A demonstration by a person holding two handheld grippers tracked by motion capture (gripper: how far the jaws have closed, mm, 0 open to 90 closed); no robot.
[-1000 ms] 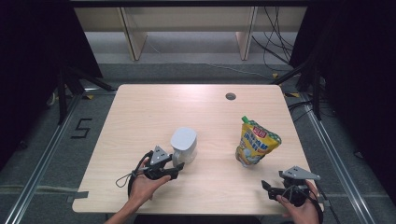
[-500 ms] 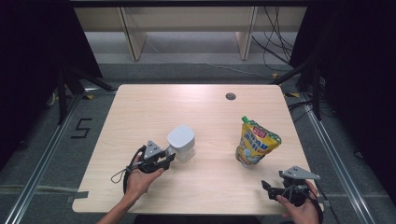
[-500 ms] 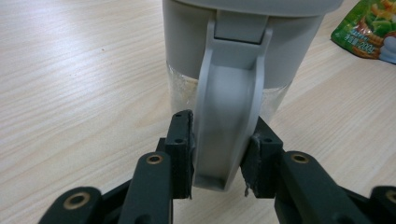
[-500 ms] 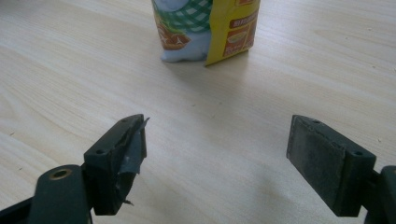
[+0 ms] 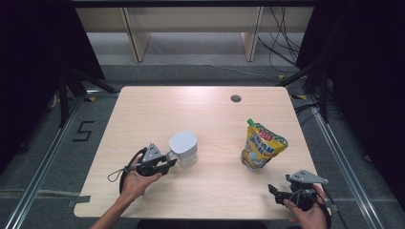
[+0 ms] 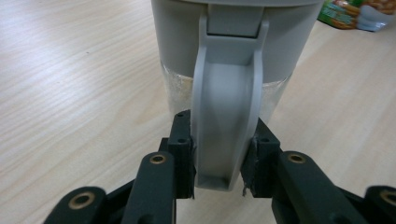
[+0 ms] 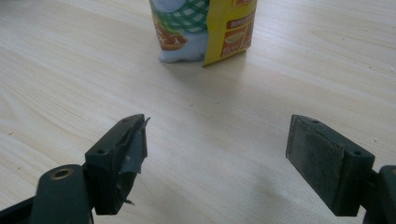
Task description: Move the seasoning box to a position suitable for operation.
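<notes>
A clear jug with a grey lid (image 5: 184, 144) stands left of the table's middle. My left gripper (image 5: 168, 162) reaches it from the left; its jaws have just been closing and now press on both sides of the jug's grey handle (image 6: 225, 116). The left gripper (image 6: 218, 161) sits low on that handle, with the jug (image 6: 233, 42) right behind. A yellow stand-up pouch (image 5: 262, 144) stands at the right. My right gripper (image 5: 273, 189) rests near the front right edge, open, with bare table between its pads. The pouch (image 7: 205, 28) stands well ahead of the right gripper (image 7: 215, 149).
The light wooden table (image 5: 143, 109) has a round cable hole (image 5: 235, 98) at the back right. Dark floor and metal rails surround the table, and wooden shelf legs stand beyond its far edge.
My left hand has shifted a little to the left and its jaws have closed on the jug's handle. The jug has moved slightly left with it. The right hand has stayed still.
</notes>
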